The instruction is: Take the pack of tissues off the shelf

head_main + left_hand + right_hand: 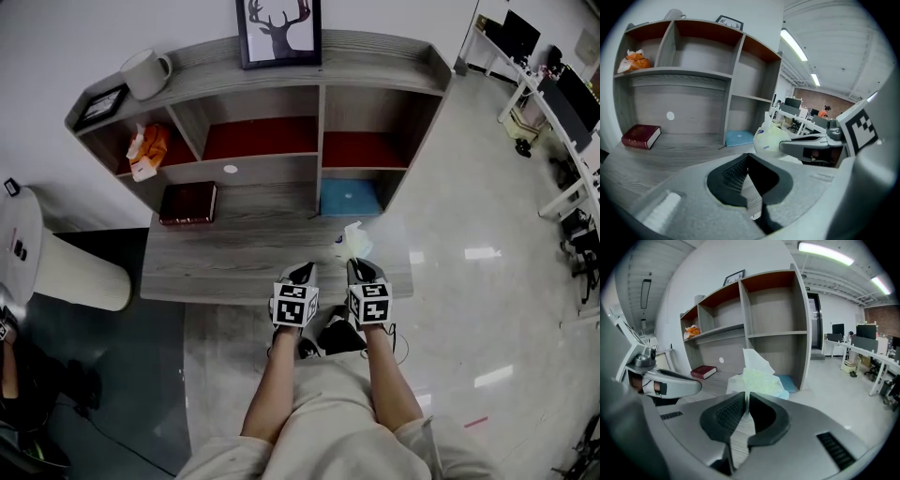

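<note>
Fingers of the right gripper (pixel 747 405) were nearly closed on the pack of tissues (pixel 758 379), which projected beyond their tips. Fingers of the left gripper (pixel 748 161) were closed and empty, the pack just to their right.

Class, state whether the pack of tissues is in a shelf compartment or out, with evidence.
Out. The right gripper pinches the pack of tissues by its edge, in front of the shelf, clear of every compartment.
</note>
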Tool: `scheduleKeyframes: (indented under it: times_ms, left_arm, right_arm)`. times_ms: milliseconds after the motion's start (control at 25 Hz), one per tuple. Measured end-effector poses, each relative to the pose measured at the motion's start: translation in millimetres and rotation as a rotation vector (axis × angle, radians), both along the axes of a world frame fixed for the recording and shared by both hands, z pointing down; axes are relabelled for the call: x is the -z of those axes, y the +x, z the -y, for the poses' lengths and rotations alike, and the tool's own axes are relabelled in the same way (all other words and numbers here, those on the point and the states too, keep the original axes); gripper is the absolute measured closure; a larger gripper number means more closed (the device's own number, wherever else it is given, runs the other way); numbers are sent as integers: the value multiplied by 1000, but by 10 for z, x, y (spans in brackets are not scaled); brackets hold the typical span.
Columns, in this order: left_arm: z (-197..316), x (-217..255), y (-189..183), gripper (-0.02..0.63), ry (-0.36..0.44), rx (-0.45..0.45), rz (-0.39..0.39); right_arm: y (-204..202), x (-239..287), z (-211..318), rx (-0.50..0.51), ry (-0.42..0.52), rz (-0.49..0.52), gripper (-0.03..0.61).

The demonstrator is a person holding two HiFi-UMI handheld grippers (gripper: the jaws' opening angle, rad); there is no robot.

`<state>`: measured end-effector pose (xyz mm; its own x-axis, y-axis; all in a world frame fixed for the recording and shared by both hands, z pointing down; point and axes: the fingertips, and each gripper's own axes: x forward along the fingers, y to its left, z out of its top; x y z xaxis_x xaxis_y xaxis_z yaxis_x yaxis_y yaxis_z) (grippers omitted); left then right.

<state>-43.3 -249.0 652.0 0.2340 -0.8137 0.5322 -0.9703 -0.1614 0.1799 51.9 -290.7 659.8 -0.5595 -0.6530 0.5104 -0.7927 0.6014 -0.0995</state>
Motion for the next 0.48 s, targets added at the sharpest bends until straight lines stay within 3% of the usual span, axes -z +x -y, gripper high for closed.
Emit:
scheduleKeyframes:
  times_ms: [480]
  left_arm:
    - [70,206,-61,604,50,-4,24]
  right_arm:
    - [63,155,63,-14,23,22,537]
